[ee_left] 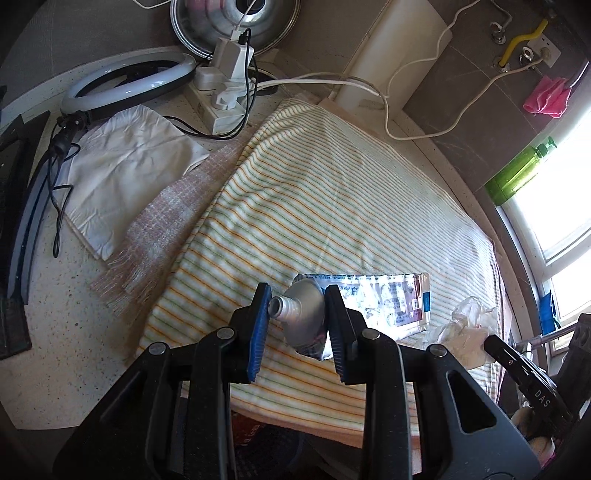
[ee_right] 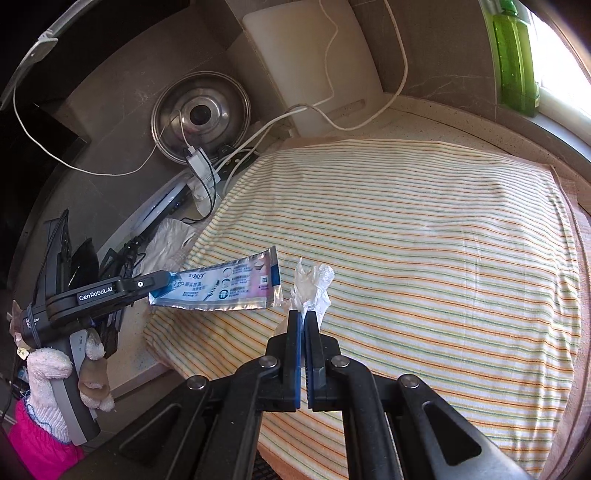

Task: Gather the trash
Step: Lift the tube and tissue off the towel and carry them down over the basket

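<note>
A squeezed toothpaste tube (ee_left: 388, 302) hangs above the striped cloth (ee_left: 314, 184), with my left gripper (ee_left: 298, 306) shut on its nozzle end. The tube's flat end sticks out to the right. In the right wrist view the same tube (ee_right: 221, 288) juts from the left gripper (ee_right: 159, 286), which a gloved hand (ee_right: 48, 373) holds. My right gripper (ee_right: 303, 317) is shut on a crumpled piece of clear plastic wrap (ee_right: 314, 284), lifted off the striped cloth (ee_right: 424, 240). That wrap (ee_left: 465, 328) shows beside the tube in the left wrist view.
A power strip with plugs and cables (ee_left: 225, 96), a ring light (ee_left: 125, 81), a steel pot lid (ee_left: 229, 22) and a white cutting board (ee_left: 399, 51) crowd the back. A white cloth (ee_left: 125, 173) lies left. A green bottle (ee_left: 517, 170) stands on the window sill.
</note>
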`<state>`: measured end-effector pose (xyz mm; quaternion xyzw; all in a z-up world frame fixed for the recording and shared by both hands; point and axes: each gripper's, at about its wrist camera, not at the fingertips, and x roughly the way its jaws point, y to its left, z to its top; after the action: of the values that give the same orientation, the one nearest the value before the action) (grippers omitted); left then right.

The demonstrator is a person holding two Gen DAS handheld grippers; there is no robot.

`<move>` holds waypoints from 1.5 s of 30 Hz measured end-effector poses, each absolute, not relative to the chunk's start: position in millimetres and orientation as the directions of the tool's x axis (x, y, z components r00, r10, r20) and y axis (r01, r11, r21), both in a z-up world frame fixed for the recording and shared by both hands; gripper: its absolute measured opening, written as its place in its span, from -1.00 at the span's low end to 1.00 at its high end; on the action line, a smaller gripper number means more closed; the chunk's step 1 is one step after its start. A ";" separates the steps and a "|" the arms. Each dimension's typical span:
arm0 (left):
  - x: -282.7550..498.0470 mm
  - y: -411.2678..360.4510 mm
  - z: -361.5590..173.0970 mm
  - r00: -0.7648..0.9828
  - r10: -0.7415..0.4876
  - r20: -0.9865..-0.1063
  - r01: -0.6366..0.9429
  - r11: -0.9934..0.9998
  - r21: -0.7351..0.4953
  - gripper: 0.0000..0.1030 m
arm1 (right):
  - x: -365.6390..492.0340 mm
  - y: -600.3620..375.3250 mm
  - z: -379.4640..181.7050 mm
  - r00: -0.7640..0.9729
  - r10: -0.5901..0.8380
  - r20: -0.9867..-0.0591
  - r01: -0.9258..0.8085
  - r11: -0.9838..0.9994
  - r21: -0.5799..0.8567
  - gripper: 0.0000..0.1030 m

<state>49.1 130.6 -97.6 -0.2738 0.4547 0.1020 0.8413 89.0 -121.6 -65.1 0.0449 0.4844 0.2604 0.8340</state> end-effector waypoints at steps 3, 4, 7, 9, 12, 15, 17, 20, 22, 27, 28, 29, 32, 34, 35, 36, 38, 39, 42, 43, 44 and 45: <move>33.5 133.0 -96.8 0.566 -0.078 -0.821 -0.422 0.828 -0.370 -0.43 | 80.6 -122.6 -62.3 0.401 0.476 -0.782 -0.384 0.863 0.328 -1.00; 28.0 133.9 -96.3 0.566 -0.078 -0.820 -0.420 0.829 -0.369 -0.43 | 77.8 -122.5 -61.0 0.403 0.476 -0.782 -0.382 0.864 0.329 -1.00; 12.6 134.7 -95.4 0.565 -0.075 -0.822 -0.417 0.834 -0.362 -0.43 | 67.5 -122.0 -57.3 0.410 0.474 -0.779 -0.378 0.866 0.328 -1.00; 2.6 135.5 -95.0 0.565 -0.077 -0.821 -0.414 0.834 -0.364 -0.43 | 61.7 -121.4 -55.1 0.412 0.475 -0.778 -0.378 0.866 0.328 -1.00; -11.0 137.5 -94.6 0.566 -0.080 -0.821 -0.412 0.835 -0.365 -0.43 | 52.3 -119.3 -52.1 0.417 0.472 -0.777 -0.377 0.867 0.325 -1.00; -24.5 139.3 -95.0 0.565 -0.091 -0.820 -0.411 0.831 -0.376 -0.43 | 42.4 -117.2 -50.4 0.418 0.471 -0.777 -0.374 0.868 0.326 -1.00; -31.8 140.9 -95.9 0.563 -0.096 -0.821 -0.409 0.831 -0.377 -0.43 | 36.1 -114.9 -49.3 0.416 0.471 -0.778 -0.374 0.868 0.326 -1.00; -42.5 141.6 -96.9 0.559 -0.097 -0.823 -0.403 0.836 -0.372 -0.43 | 25.5 -111.9 -47.6 0.416 0.472 -0.777 -0.376 0.867 0.326 -1.00; -50.1 141.9 -97.6 0.557 -0.096 -0.825 -0.400 0.840 -0.368 -0.43 | 18.7 -109.8 -45.8 0.417 0.474 -0.776 -0.379 0.866 0.325 -1.00; -68.0 142.7 -101.4 0.548 -0.103 -0.830 -0.395 0.843 -0.365 -0.43 | 3.8 -105.8 -42.0 0.421 0.479 -0.771 -0.383 0.864 0.328 -1.00; -70.6 142.7 -102.1 0.545 -0.104 -0.832 -0.393 0.845 -0.363 -0.43 | 0.8 -105.2 -41.6 0.421 0.480 -0.770 -0.382 0.863 0.329 -1.00; -73.9 142.4 -103.1 0.542 -0.104 -0.834 -0.392 0.847 -0.360 -0.43 | -2.1 -104.4 -41.7 0.420 0.482 -0.769 -0.382 0.863 0.331 -1.00; -83.0 141.9 -106.4 0.532 -0.103 -0.840 -0.388 0.852 -0.351 -0.43 | -10.5 -101.9 -42.9 0.416 0.487 -0.768 -0.382 0.860 0.339 -1.00; -89.6 142.4 -109.9 0.525 -0.107 -0.844 -0.389 0.852 -0.350 -0.43 | -16.0 -99.6 -44.5 0.411 0.490 -0.769 -0.383 0.858 0.342 -1.00; -92.9 142.5 -111.8 0.521 -0.108 -0.846 -0.390 0.852 -0.349 -0.43 | -18.5 -98.5 -45.5 0.407 0.491 -0.770 -0.382 0.857 0.344 -1.00; -96.3 142.6 -113.8 0.517 -0.109 -0.849 -0.391 0.852 -0.347 -0.43 | -21.1 -97.7 -46.8 0.404 0.492 -0.771 -0.381 0.857 0.347 -1.00; -102.1 143.0 -118.6 0.507 -0.107 -0.855 -0.395 0.853 -0.341 -0.43 | -26.3 -96.1 -49.9 0.397 0.493 -0.775 -0.380 0.856 0.350 -1.00; -104.9 143.2 -121.4 0.501 -0.107 -0.859 -0.396 0.854 -0.337 -0.43 | -28.4 -95.1 -51.3 0.393 0.493 -0.776 -0.379 0.856 0.351 -1.00; -112.6 143.8 -131.4 0.478 -0.106 -0.872 -0.402 0.856 -0.325 -0.43 | -36.4 -92.4 -56.9 0.382 0.493 -0.782 -0.376 0.856 0.355 -1.00; -114.9 144.0 -135.2 0.470 -0.107 -0.876 -0.403 0.857 -0.321 -0.43 | -39.2 -92.0 -59.1 0.377 0.493 -0.784 -0.375 0.855 0.357 -1.00; -117.0 143.7 -139.3 0.460 -0.107 -0.881 -0.404 0.859 -0.315 -0.43 | -42.1 -91.0 -61.8 0.371 0.492 -0.788 -0.375 0.855 0.357 -1.00; -118.6 143.2 -143.1 0.451 -0.107 -0.886 -0.405 0.860 -0.310 -0.43 | -45.0 -90.1 -64.9 0.365 0.490 -0.792 -0.375 0.856 0.357 -1.00</move>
<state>-118.6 143.2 -143.1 -0.2478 0.5158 0.0915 0.8149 -45.0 -90.1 -64.9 0.0577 0.4987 0.2623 0.8241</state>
